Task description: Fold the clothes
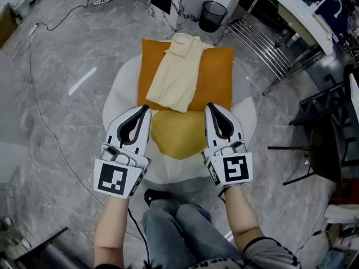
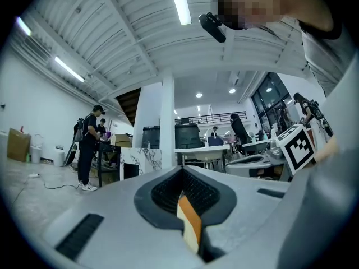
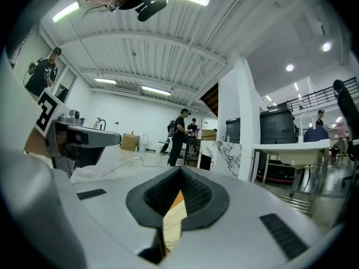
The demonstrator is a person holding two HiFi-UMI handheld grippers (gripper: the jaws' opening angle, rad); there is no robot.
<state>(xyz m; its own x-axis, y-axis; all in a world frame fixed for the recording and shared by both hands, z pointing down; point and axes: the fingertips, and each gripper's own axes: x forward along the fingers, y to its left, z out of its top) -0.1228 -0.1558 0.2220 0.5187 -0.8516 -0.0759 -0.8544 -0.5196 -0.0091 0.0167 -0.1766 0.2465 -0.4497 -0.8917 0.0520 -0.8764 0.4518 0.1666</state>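
I have both grippers low in the centre of the head view, side by side over the near edge of the round white tabletop (image 1: 119, 98). The left gripper (image 1: 146, 109) has its jaws pressed together. The right gripper (image 1: 210, 106) is the same, tips fully closed. In the left gripper view the left gripper (image 2: 180, 172) shows only a thin sliver of orange and cream through the slit under the pads, and I make out nothing pinched. The right gripper view shows the same for the right gripper (image 3: 179, 174).

Between the two grippers lies a mustard-yellow garment (image 1: 178, 134), flat on the tabletop. Just beyond it, toward the top of the frame, an orange cloth (image 1: 217, 78) is spread out. A cream garment (image 1: 178, 74) lies folded lengthwise on the cloth. Both sets of jaws point toward the cloth's near edge.

A black wastebasket (image 1: 212, 15) stands on the floor at upper centre.
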